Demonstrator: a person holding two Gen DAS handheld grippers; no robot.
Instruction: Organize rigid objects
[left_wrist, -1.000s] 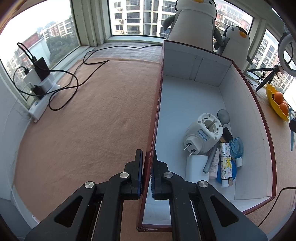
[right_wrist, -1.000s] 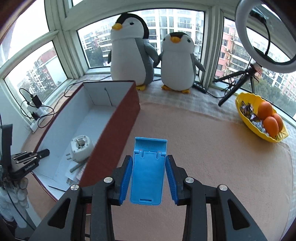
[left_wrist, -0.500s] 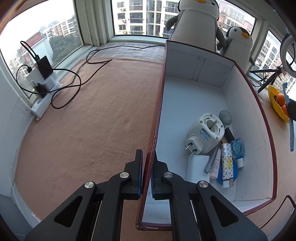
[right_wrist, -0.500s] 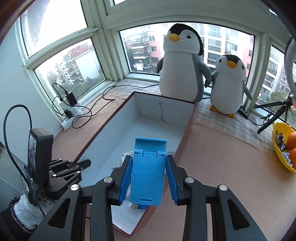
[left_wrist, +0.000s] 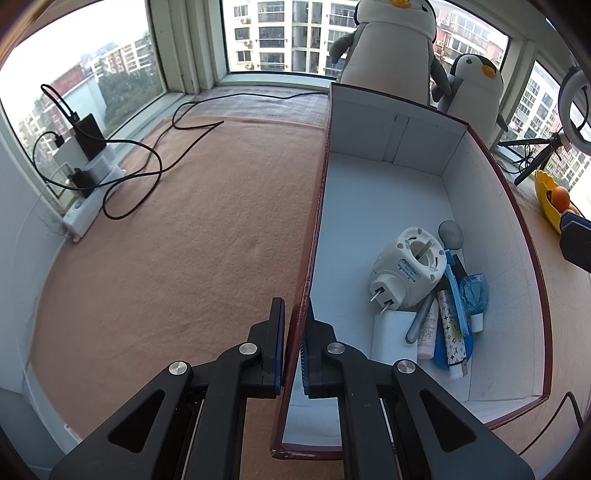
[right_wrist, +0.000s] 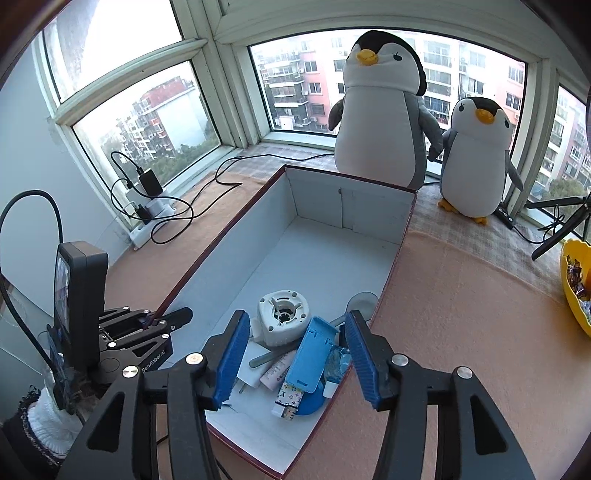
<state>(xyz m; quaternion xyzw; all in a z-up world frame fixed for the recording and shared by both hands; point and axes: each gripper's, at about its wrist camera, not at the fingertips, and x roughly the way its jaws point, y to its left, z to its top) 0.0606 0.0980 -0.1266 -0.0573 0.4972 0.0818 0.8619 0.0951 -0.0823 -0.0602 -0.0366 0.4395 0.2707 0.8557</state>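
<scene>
The blue phone stand (right_wrist: 312, 356) lies in the box (right_wrist: 317, 254) atop the pile, long axis toward 1 o'clock, between the right gripper (right_wrist: 293, 354)'s spread fingers. The left gripper (left_wrist: 293, 345) pinches the box wall at 9 o'clock.

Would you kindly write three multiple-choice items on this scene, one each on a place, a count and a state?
1. Where does the blue phone stand lie?
A. between the right tool's fingers
B. in the box, on the other items
C. on the carpet outside the box

2. How many plush penguins stand behind the box?
A. one
B. two
C. three

3. How is the left tool?
A. shut on the box wall
B. wide open above the box
C. holding the plug adapter

Key: 1 B, the stand leans on the pile by the white plug adapter, free of the open right tool. 2 B, a large and a small one show. 3 A, its fingers straddle and pinch the near wall.
</scene>
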